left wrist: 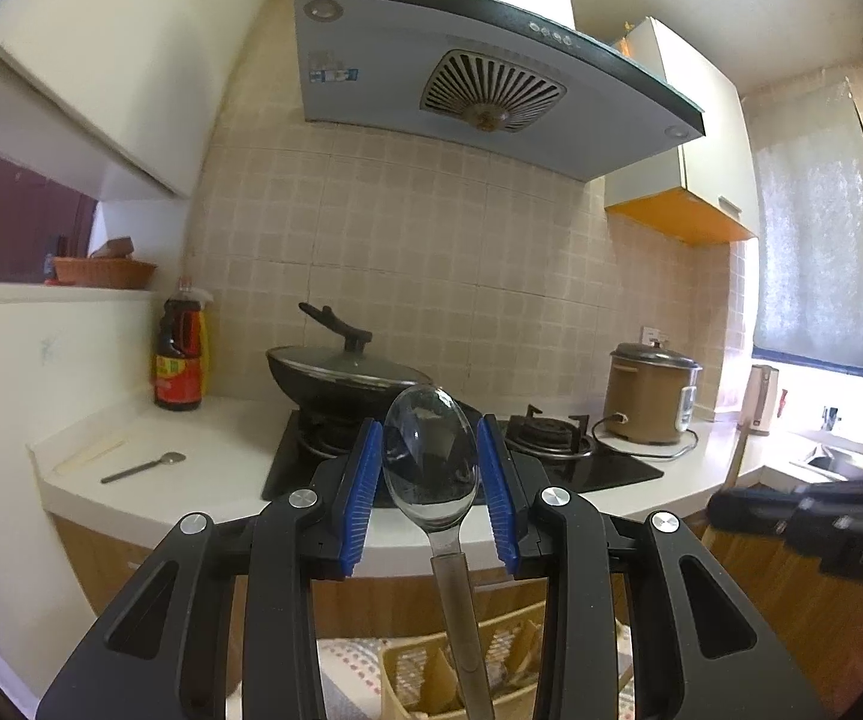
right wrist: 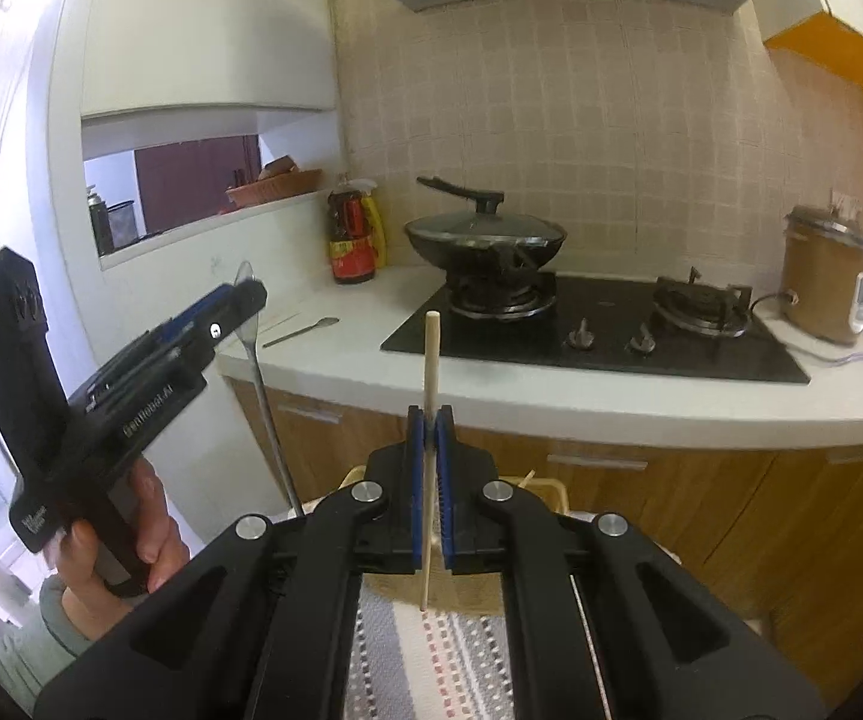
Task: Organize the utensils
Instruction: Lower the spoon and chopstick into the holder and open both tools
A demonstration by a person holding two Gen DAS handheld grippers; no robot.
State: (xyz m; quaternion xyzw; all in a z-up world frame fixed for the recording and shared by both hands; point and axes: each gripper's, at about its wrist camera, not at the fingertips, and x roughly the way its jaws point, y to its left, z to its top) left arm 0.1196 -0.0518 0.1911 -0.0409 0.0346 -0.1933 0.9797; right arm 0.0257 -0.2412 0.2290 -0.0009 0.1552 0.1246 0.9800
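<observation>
Left wrist view: left gripper [left wrist: 430,468] clamped across the bowl of a metal spoon [left wrist: 429,462], blue pads on either edge, bowl up, handle hanging down toward the tan slotted utensil holder [left wrist: 413,678] below. The spoon looks rigid and fairly light, but polished and slick; a grip on the curved bowl edges could let it pivot or slide, the flat handle neck would be a surer hold. A second, smaller spoon [left wrist: 143,468] lies on the white countertop [left wrist: 221,468] left of the hob, apart from everything.

Right wrist view: right gripper [right wrist: 429,420] closed tight on a single wooden chopstick [right wrist: 431,372], upright, held around mid-length, both ends free. Very light, stiff, thin; likely to rotate in the pads if bumped. Holder rim [right wrist: 551,489] peeks out just behind the fingers, striped cloth [right wrist: 431,660] underneath. The left gripper with its spoon sits off to the left, a hand [right wrist: 113,546] on its grip.
</observation>
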